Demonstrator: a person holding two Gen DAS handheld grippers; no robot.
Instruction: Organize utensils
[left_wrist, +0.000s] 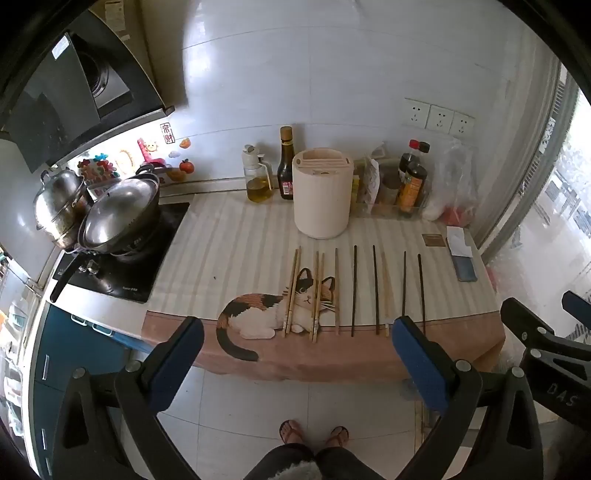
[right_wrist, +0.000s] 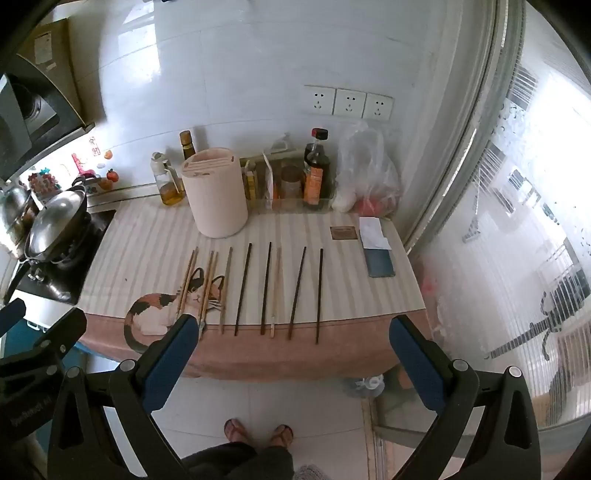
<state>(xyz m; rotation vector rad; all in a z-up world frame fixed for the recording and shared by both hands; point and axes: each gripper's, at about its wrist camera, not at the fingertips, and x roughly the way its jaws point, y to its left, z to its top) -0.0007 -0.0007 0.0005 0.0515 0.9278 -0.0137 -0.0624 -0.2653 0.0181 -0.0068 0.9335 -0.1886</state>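
Chopsticks (right_wrist: 243, 288) lie in a row on the cat-print mat (right_wrist: 147, 236), with nothing covering them. Behind them stand a round holder (right_wrist: 216, 194) and bottles (right_wrist: 316, 173). The left gripper (left_wrist: 297, 350) and right gripper (right_wrist: 291, 350) are both wide open, holding nothing.

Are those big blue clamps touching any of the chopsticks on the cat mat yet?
Apart. Both wrist views show the left gripper and right gripper held open over the floor, short of the counter's edge, while the chopsticks lie untouched on the mat.

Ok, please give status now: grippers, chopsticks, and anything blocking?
Left gripper open, empty; right gripper open, empty, both short of the counter. Chopsticks in a row on the cat mat, untouched. Beige holder behind them, nothing between.
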